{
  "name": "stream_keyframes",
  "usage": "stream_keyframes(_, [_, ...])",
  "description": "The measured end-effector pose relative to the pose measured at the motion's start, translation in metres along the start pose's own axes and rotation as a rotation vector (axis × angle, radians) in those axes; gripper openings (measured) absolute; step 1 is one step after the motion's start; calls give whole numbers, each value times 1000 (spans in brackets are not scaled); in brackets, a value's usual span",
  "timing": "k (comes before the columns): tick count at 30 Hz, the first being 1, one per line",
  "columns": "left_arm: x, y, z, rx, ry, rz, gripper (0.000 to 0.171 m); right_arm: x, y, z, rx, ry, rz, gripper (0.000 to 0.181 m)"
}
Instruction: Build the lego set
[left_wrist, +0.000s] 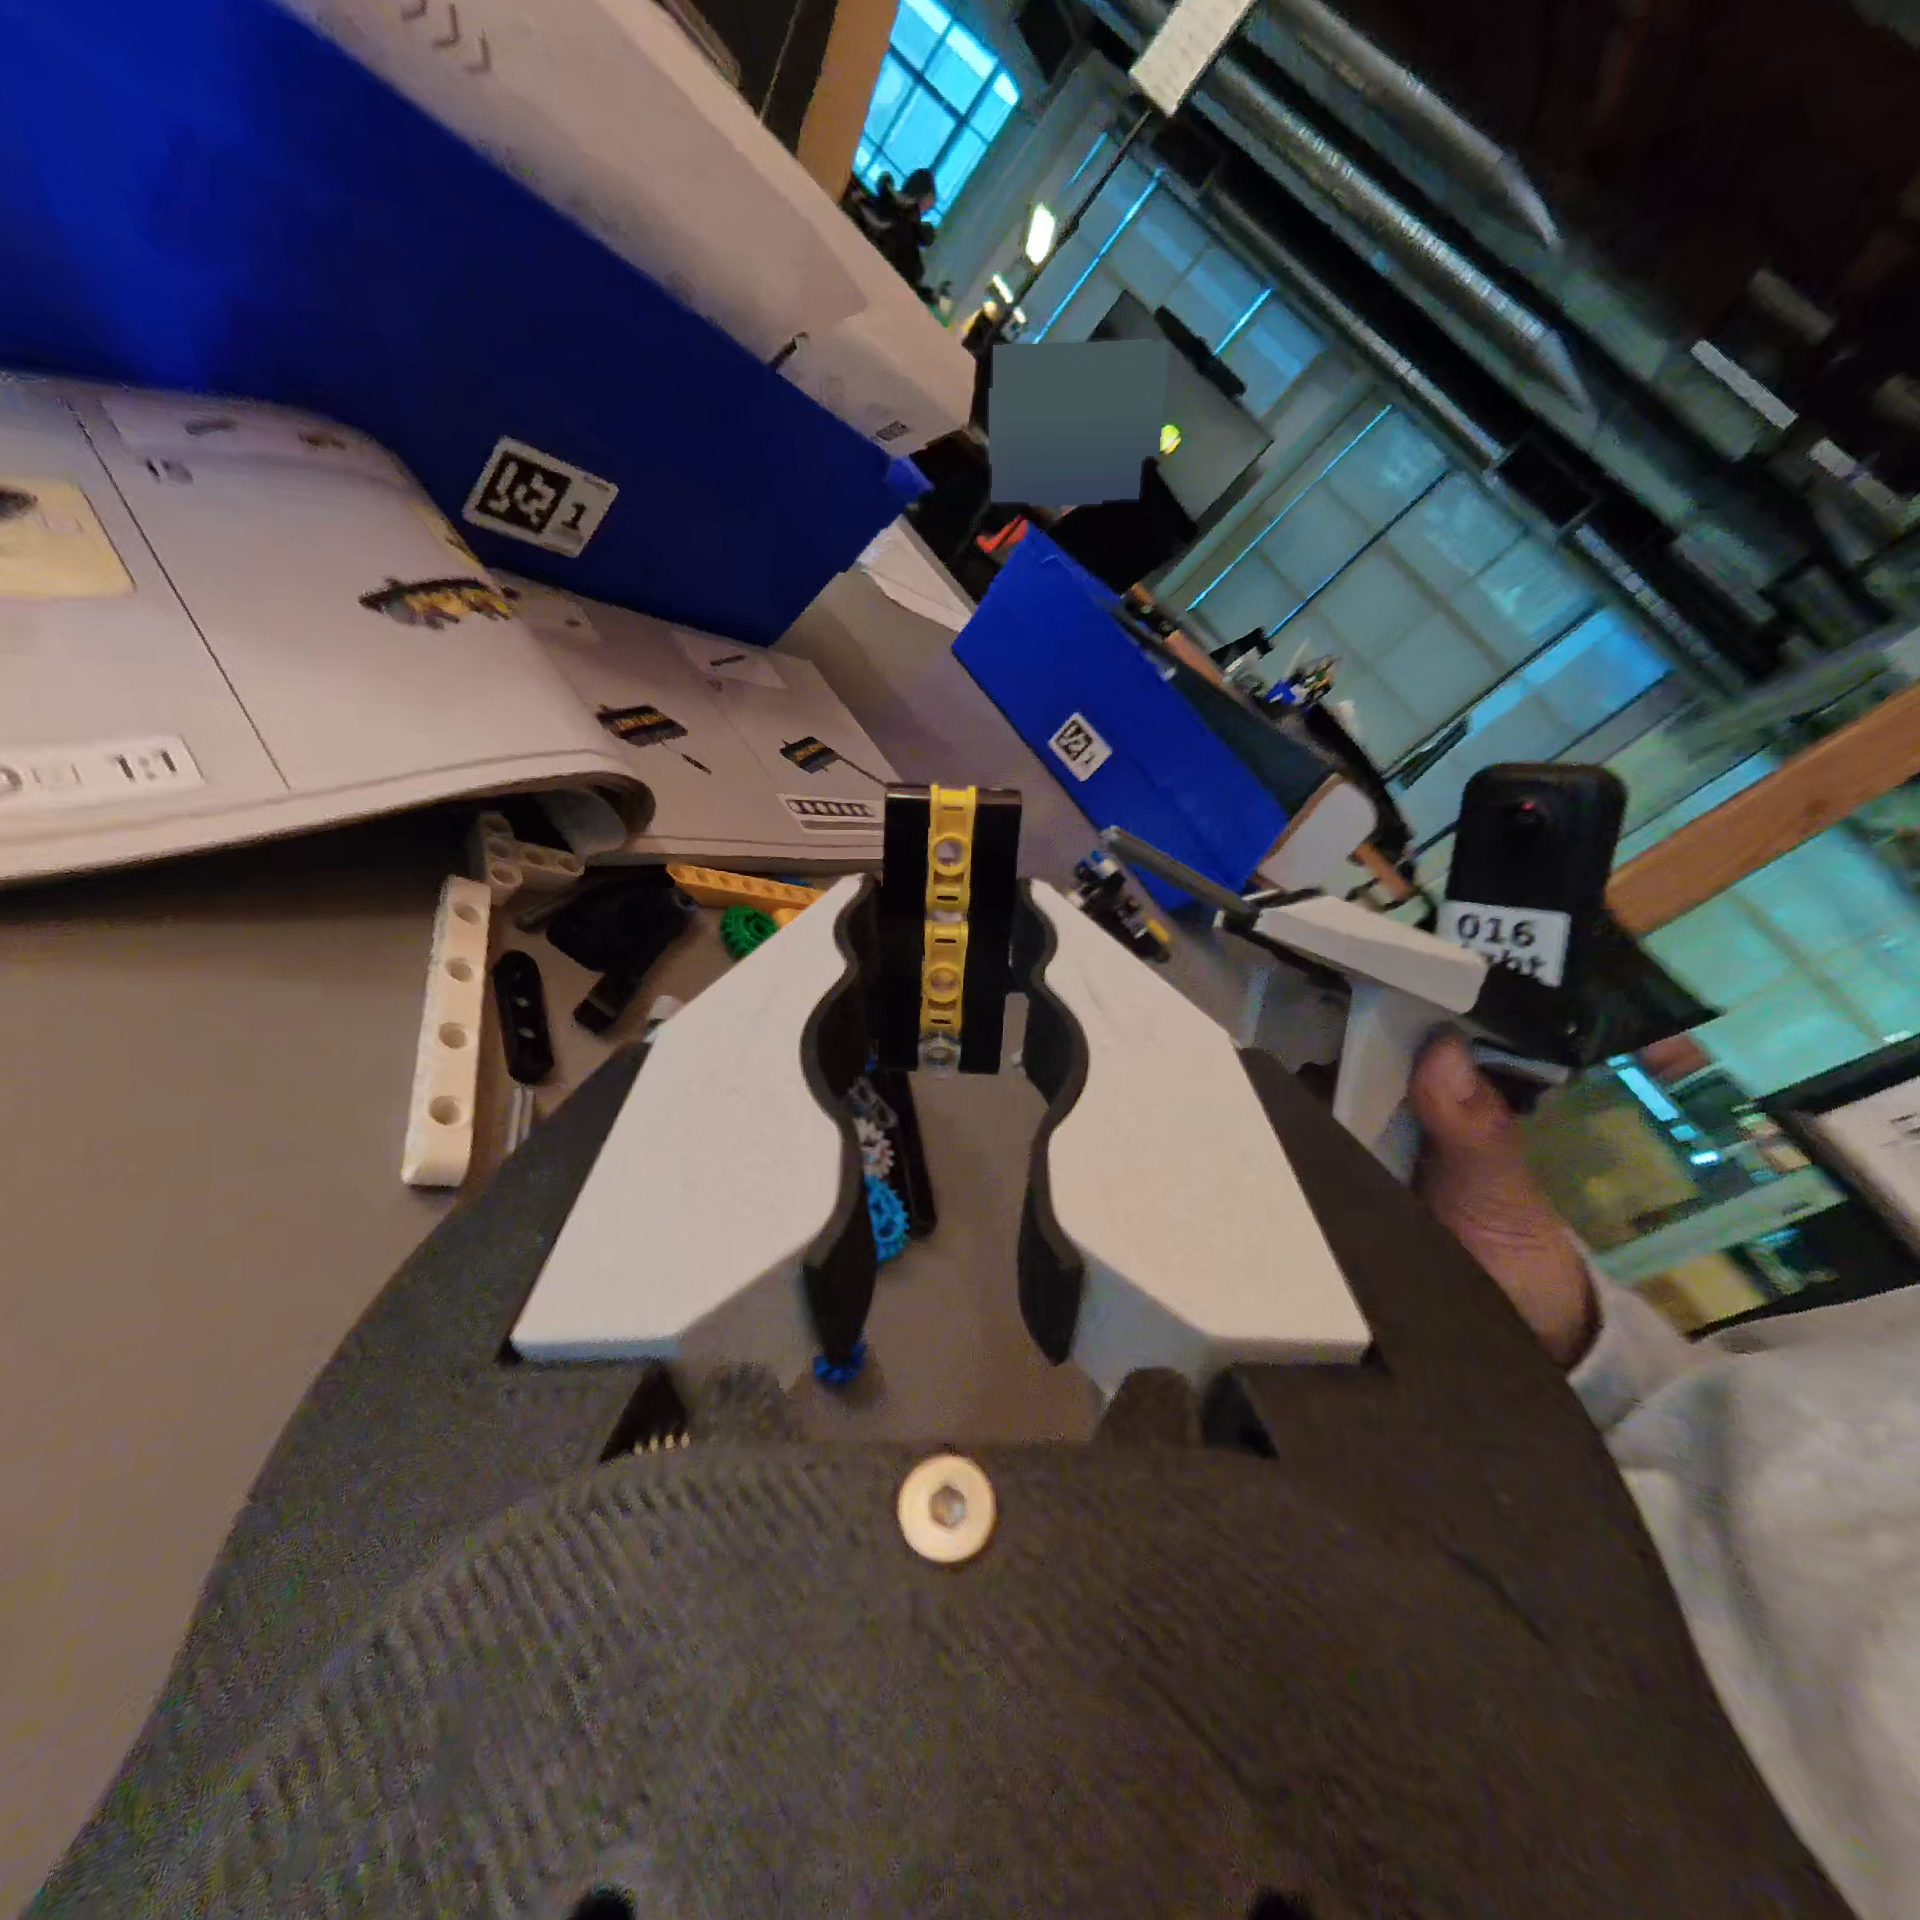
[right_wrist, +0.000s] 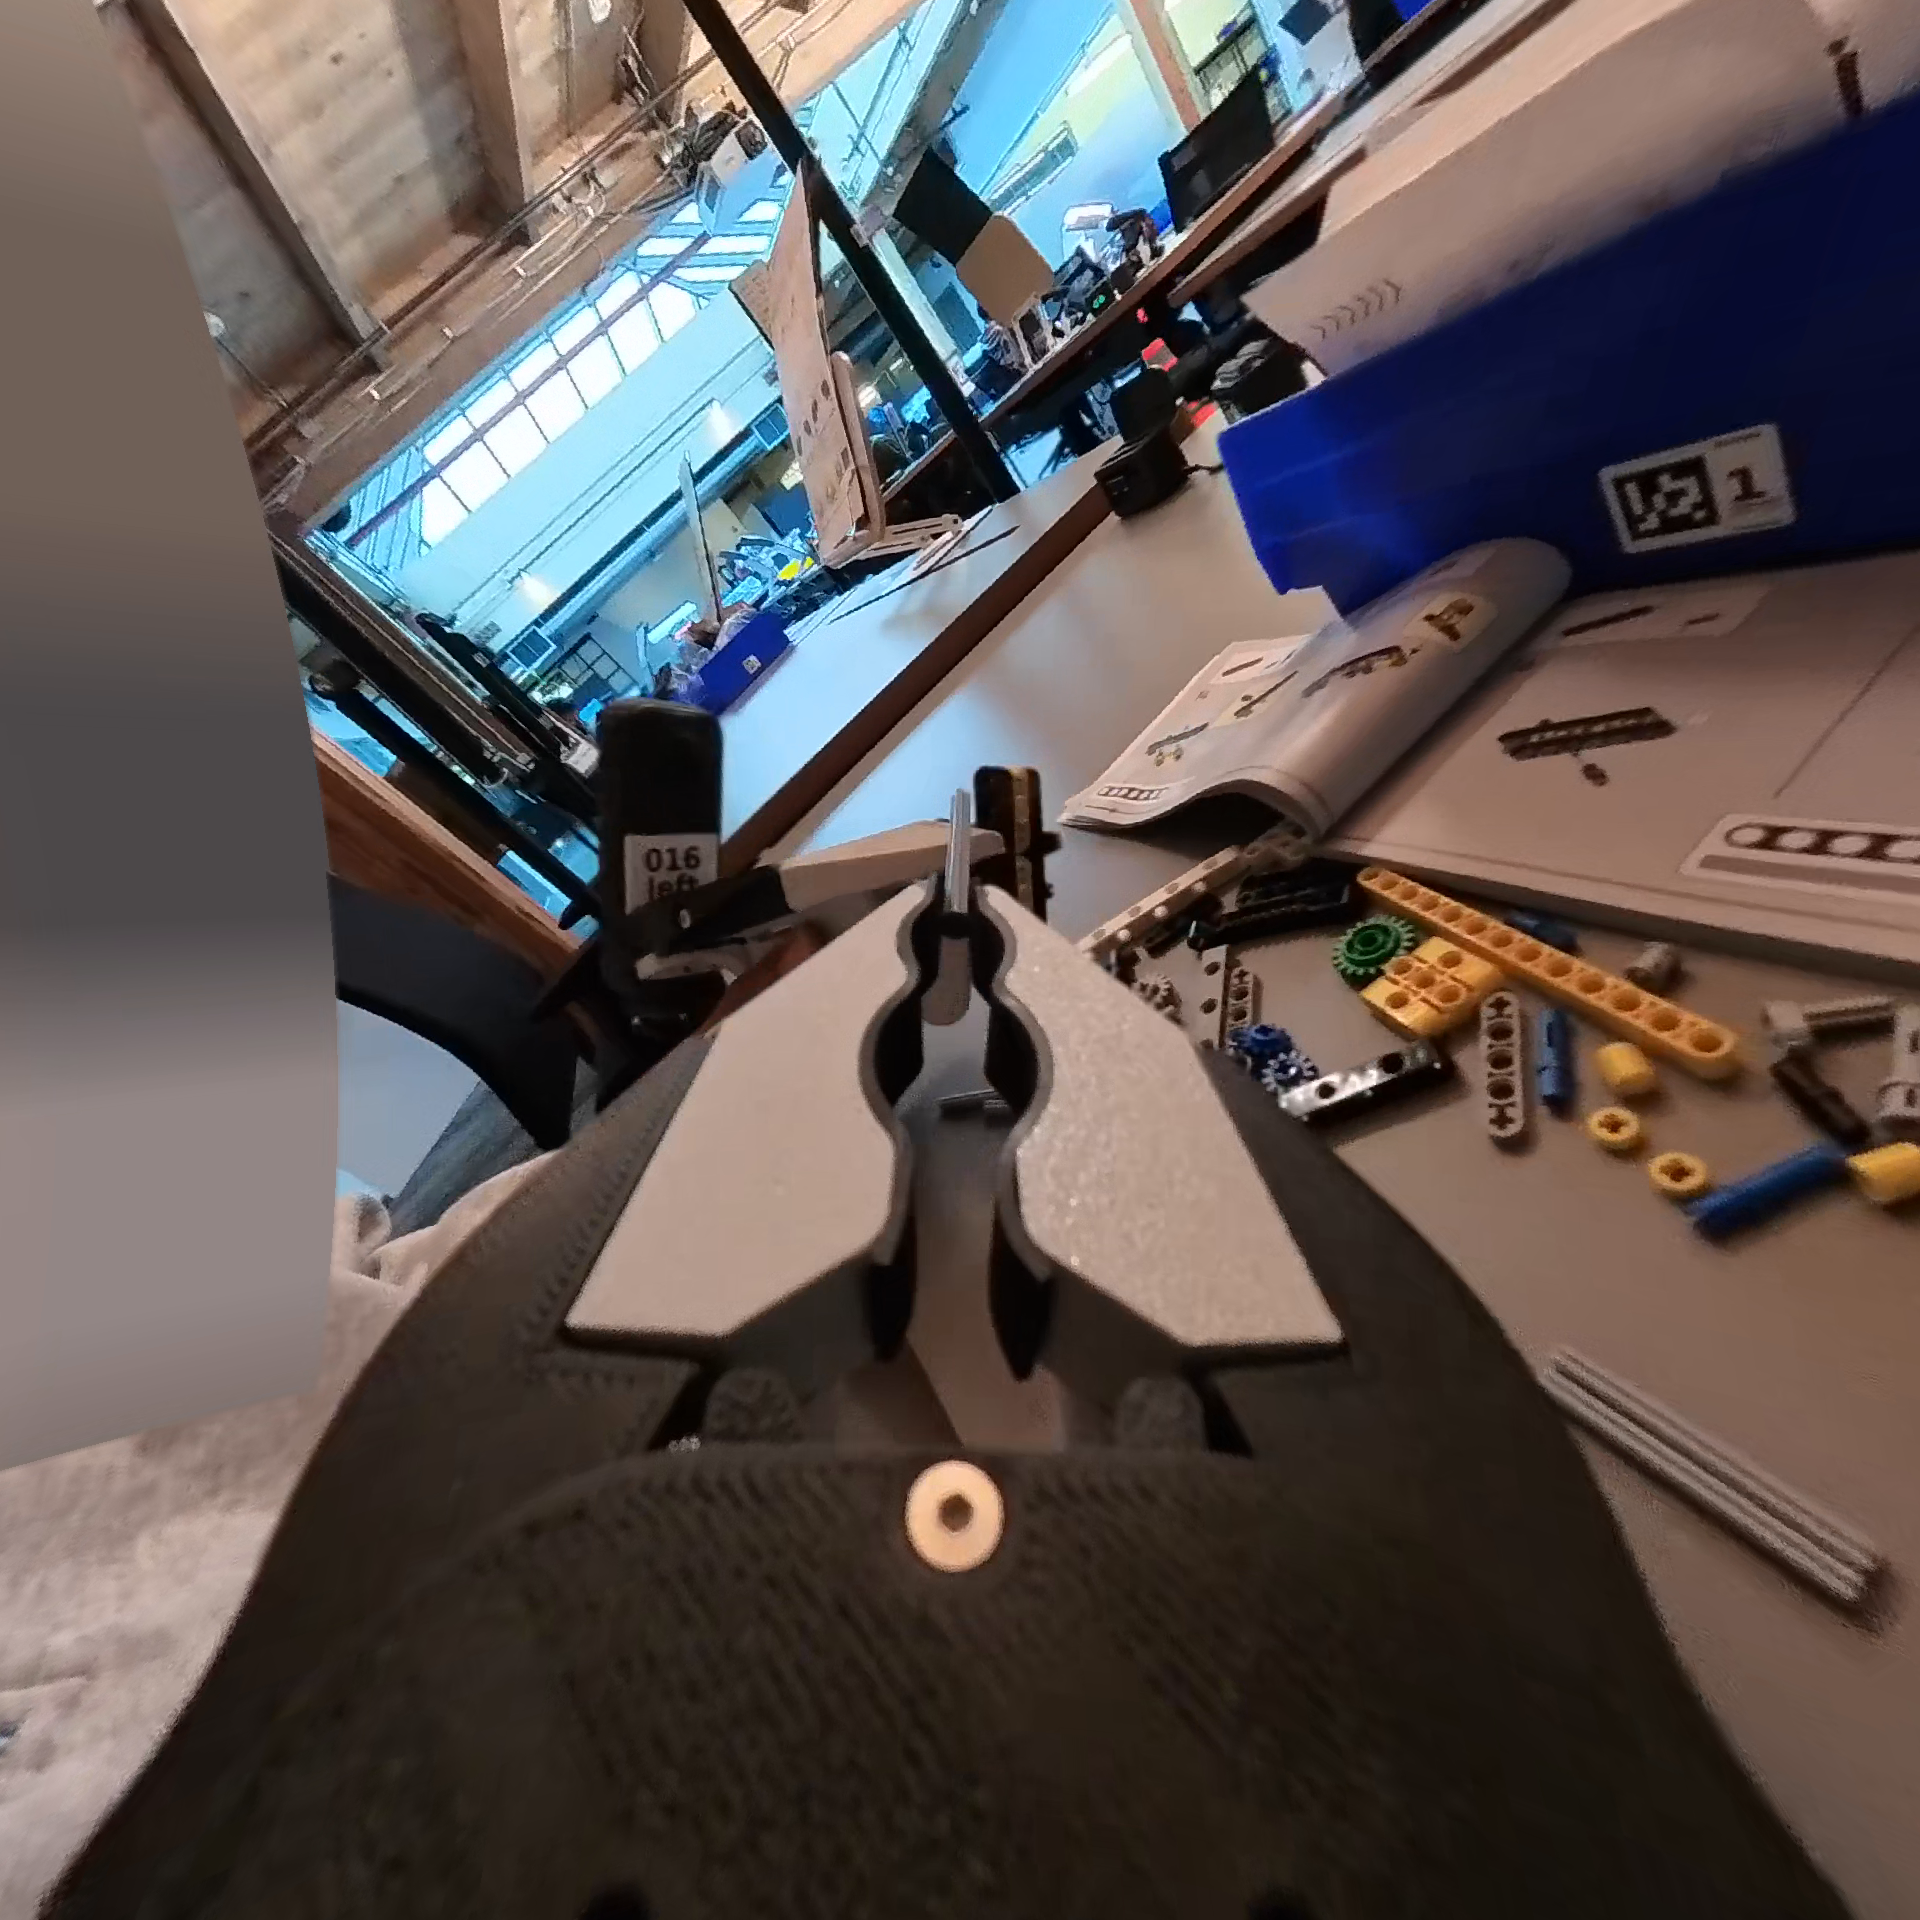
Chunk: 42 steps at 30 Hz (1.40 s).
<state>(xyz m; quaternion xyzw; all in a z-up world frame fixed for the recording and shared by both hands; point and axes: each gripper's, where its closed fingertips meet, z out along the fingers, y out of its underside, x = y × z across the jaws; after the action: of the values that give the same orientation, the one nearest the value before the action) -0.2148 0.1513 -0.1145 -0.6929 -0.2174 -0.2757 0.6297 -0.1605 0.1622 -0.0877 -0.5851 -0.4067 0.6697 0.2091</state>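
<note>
My left gripper is shut on a black and yellow lego assembly, two black beams with a yellow piece between them, held upright above the table. My right gripper is shut on a thin grey axle that sticks out past its tips. In the right wrist view the assembly and the left gripper are just beyond the axle, a little to its right. In the left wrist view the right gripper comes in from the right, held by a hand; the axle points toward the assembly, a short gap away.
Loose lego parts lie on the grey table: an orange beam, green gear, yellow pieces, blue pins, a long grey axle, a white beam. An open instruction booklet and a blue bin stand behind.
</note>
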Motion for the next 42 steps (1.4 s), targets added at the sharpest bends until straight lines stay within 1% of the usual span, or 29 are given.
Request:
stream_keyframes(6, [5,-1,0,-19,-109,264,23,-1,0,1,6,-2,10,2])
stream_keyframes(12, [8,1,0,-30,-182,419,23,0,1,1,6,4,16,3])
stream_keyframes(19, [8,2,1,-39,-206,463,23,2,2,2,4,13,13,3])
stream_keyframes(24, [8,1,1,-40,-245,537,23,4,3,2,6,20,14,3])
stream_keyframes(35, [10,3,2,-24,-333,618,23,0,6,5,77,51,14,2])
stream_keyframes(39, [10,4,2,-41,-318,616,23,0,6,5,71,49,4,3])
stream_keyframes(42, [10,4,2,-65,-324,662,23,1,7,5,60,50,-27,3])
